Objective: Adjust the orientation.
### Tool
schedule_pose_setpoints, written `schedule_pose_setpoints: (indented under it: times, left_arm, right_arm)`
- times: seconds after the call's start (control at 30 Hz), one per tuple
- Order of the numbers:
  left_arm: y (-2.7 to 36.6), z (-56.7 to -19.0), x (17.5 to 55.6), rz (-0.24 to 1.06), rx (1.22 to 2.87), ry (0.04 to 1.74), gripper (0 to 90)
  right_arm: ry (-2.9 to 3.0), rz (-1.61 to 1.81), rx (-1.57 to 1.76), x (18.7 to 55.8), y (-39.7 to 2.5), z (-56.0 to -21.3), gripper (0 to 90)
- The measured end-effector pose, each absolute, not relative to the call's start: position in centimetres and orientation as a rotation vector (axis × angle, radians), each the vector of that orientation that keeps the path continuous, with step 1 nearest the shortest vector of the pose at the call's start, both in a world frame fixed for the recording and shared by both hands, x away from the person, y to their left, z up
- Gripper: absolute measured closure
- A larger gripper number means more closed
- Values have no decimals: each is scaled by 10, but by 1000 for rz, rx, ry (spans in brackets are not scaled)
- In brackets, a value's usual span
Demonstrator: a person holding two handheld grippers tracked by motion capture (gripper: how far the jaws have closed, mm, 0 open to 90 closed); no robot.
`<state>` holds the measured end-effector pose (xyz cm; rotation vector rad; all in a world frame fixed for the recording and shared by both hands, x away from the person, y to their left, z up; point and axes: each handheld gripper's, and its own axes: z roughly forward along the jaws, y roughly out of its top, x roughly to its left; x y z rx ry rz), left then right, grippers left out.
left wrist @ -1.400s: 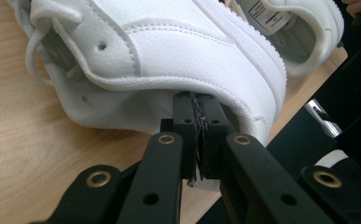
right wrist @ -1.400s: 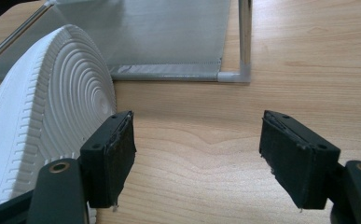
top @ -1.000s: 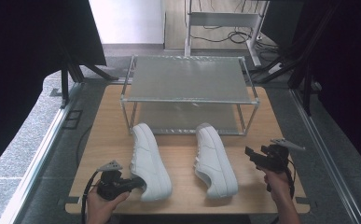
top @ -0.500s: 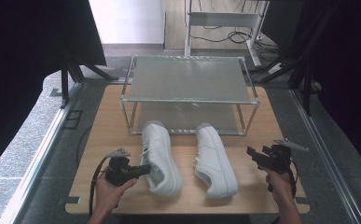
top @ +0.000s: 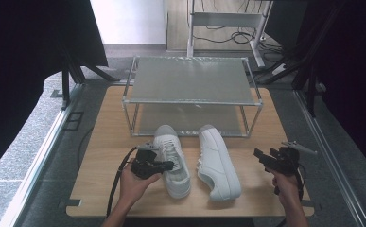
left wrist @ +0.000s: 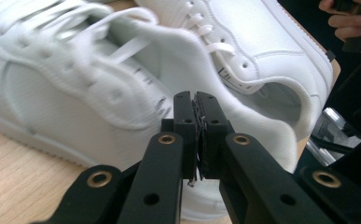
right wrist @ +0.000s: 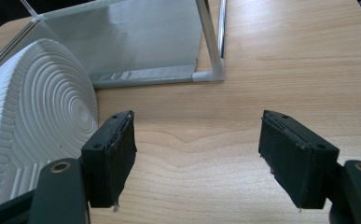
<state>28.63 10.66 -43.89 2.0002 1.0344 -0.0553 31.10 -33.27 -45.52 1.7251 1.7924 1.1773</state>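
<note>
Beside the rack (top: 190,90), left claw (left wrist: 196,109) pinches the left shoe's (top: 172,158) collar; right claw (right wrist: 194,158) wide, empty. Likely next: lift shoe toward shelf.

Two shoes lie side by side on the worktop (top: 100,142), the left shoe (top: 173,161) beside the right shoe (top: 218,163), both just before a two-tier rack (top: 190,80) behind them.
</note>
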Motion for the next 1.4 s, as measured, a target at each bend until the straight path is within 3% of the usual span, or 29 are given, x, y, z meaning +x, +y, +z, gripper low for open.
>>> schedule_pose_setpoints:
  times: [0.23,1.4]
  left_arm:
    - [88,-455,285,-28,2108,1030,897]
    - [158,-446,281,8,2057,1120,900]
  right_arm:
    - [1767,1166,1703,311,-326,-455,286]
    - [1783,1113,1658,310,-322,-456,295]
